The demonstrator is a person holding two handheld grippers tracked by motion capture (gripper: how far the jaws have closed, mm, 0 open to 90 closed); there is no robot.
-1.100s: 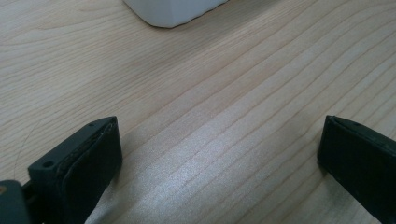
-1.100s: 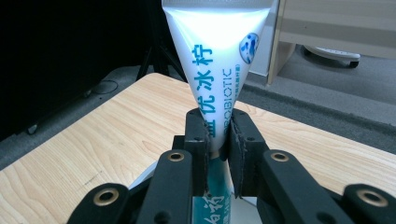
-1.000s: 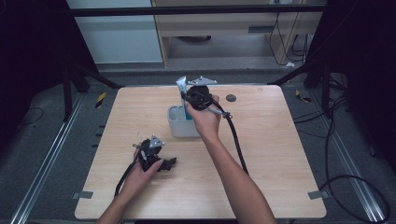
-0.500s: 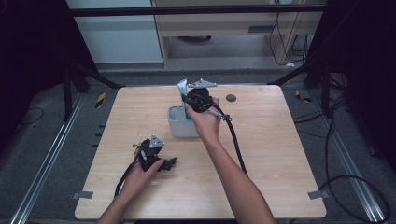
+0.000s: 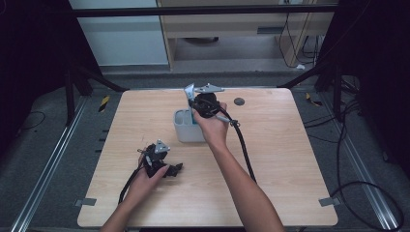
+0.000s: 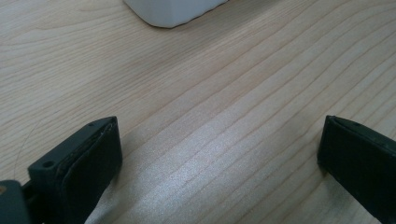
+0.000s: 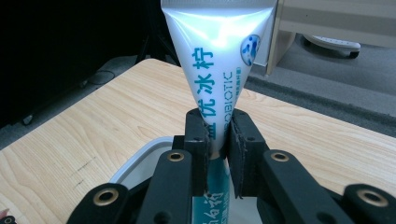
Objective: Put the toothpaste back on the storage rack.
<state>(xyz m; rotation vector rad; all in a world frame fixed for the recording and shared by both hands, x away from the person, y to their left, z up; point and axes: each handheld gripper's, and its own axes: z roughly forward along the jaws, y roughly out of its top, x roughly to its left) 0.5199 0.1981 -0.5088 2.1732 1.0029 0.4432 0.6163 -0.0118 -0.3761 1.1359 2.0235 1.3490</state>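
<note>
Barely anything has shifted: the right gripper [image 7: 217, 140] stays clamped on the toothpaste tube [image 7: 219, 56] above the white holder [image 5: 186, 126], probably lowering it in; the left gripper [image 6: 219, 158] rests wide open and holding nothing on the counter [image 5: 290, 159].

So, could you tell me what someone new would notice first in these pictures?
The eye goes first to the shiny white tube with teal lettering, held upright in the shut right gripper over the pale container near the middle of the wooden table. Nearer the person, the left gripper rests open on bare wood.
</note>
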